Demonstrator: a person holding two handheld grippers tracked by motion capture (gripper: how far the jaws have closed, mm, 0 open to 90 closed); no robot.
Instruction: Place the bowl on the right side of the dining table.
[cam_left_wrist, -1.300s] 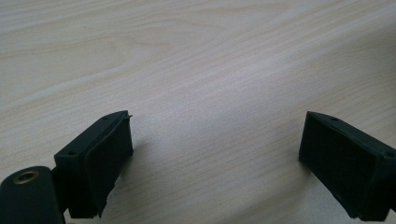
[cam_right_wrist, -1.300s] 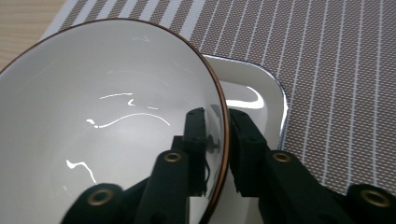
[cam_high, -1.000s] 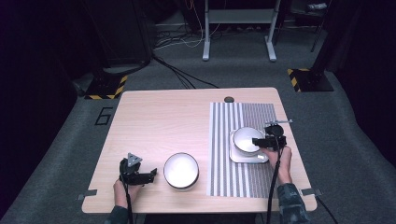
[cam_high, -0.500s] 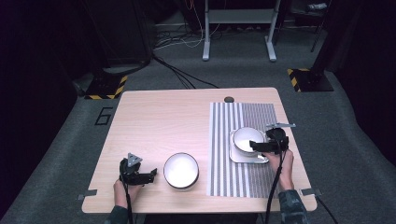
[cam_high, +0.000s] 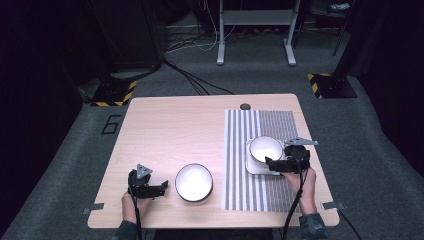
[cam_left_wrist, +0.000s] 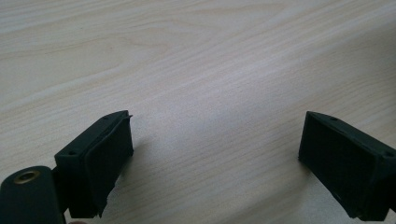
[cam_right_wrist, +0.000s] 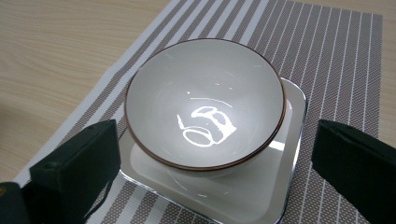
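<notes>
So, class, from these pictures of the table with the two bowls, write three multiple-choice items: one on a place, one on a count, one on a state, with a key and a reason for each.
1. Where does the bowl near the right gripper sit?
A. on a square white plate on the striped mat
B. on bare wood
C. on the floor

2. How many bowls are on the table?
A. one
B. two
C. four

3. How do the right gripper's jaws stand?
A. shut on the bowl's rim
B. shut on the plate
C. open, holding nothing

Key:
1 A: the bowl rests on the square white plate, which lies on the striped mat.
2 B: a second bowl stands on the bare table.
3 C: the right gripper has its jaws wide apart either side of the bowl, touching neither it nor the plate.
</notes>
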